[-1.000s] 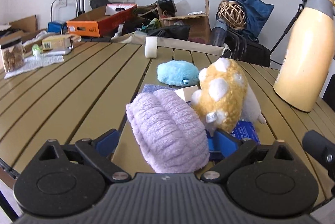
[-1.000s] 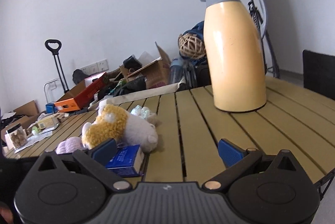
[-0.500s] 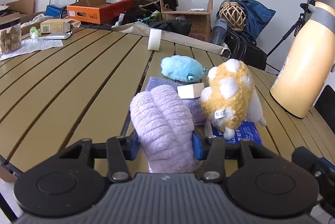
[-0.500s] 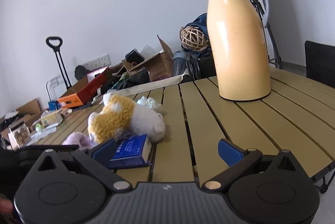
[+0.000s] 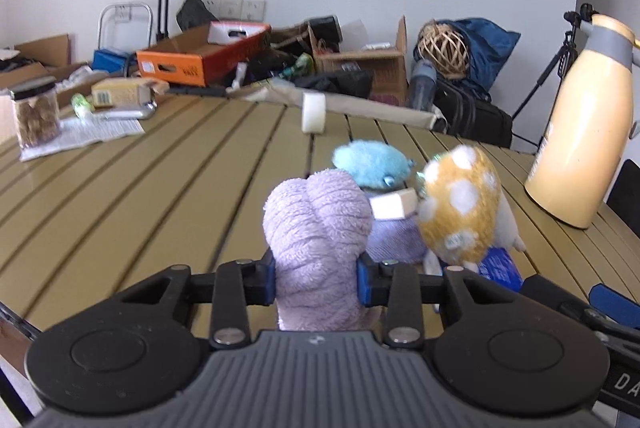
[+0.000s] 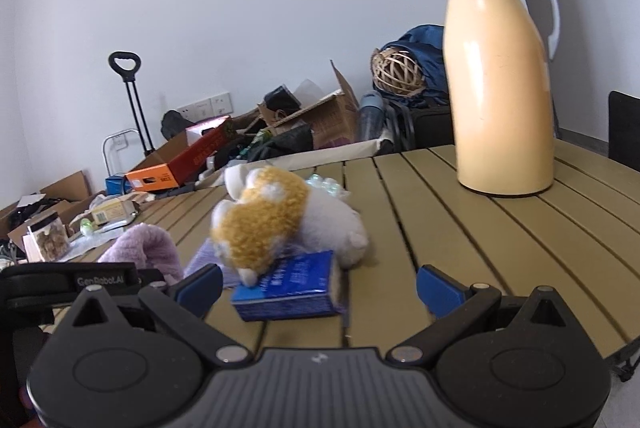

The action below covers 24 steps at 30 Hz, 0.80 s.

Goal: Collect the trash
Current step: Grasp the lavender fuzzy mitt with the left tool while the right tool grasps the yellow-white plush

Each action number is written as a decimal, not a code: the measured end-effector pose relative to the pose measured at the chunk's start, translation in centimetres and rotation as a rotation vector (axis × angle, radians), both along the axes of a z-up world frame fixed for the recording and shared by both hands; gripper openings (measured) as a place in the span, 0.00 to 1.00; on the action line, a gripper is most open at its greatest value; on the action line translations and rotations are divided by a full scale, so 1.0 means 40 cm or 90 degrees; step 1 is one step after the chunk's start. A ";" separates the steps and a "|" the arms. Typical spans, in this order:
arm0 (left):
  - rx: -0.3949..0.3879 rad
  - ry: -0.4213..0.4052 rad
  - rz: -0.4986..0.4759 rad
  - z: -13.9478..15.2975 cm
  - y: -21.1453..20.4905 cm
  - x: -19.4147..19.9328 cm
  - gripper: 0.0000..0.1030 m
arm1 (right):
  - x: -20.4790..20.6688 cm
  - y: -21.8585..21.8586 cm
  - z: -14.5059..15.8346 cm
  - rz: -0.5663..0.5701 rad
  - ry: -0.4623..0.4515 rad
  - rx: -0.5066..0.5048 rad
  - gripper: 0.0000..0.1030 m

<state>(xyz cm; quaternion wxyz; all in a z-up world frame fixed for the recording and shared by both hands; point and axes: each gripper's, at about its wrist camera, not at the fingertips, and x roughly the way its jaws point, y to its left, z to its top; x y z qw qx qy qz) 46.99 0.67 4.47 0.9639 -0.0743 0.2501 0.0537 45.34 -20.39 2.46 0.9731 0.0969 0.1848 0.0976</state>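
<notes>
My left gripper [image 5: 316, 278] is shut on a fluffy purple cloth [image 5: 316, 240] and holds it at the near edge of the slatted table [image 5: 140, 188]. The cloth also shows in the right wrist view [image 6: 146, 248]. Beside it lie a yellow-and-white plush toy [image 5: 460, 212], a blue plush [image 5: 372, 164], a small white block [image 5: 394, 208] on a lilac cloth [image 5: 394, 244], and a blue tissue pack [image 6: 292, 286]. My right gripper [image 6: 318, 286] is open and empty, just in front of the tissue pack.
A tall yellow thermos [image 6: 500, 80] stands at the table's right. A roll of tape [image 5: 313, 117] stands at the far side. A jar [image 5: 36, 116], papers and a carton [image 5: 120, 94] sit at the far left. Boxes and bags crowd the floor behind.
My left gripper closed on the purple cloth and has lifted it slightly. My right gripper has moved closer to the blue tissue pack and stays open.
</notes>
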 end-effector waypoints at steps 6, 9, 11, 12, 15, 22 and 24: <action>0.016 -0.021 0.027 0.018 0.056 -0.011 0.35 | 0.030 0.059 0.022 0.008 -0.014 0.006 1.00; 0.018 -0.022 0.041 0.021 0.086 -0.014 0.35 | 0.052 0.091 0.019 0.009 -0.006 -0.004 1.00; 0.019 -0.022 0.052 0.021 0.105 -0.015 0.35 | 0.073 0.110 0.016 0.005 0.005 -0.007 1.00; 0.019 -0.021 0.056 0.021 0.113 -0.015 0.35 | 0.083 0.116 0.014 0.006 0.012 -0.001 1.00; 0.019 -0.020 0.066 0.020 0.137 -0.015 0.35 | 0.115 0.128 0.009 0.014 0.036 0.028 1.00; 0.025 -0.024 0.074 0.022 0.156 -0.022 0.35 | 0.180 0.141 0.018 -0.022 0.052 0.053 1.00; 0.027 -0.024 0.076 0.021 0.160 -0.023 0.35 | 0.199 0.134 0.017 -0.036 0.066 0.066 1.00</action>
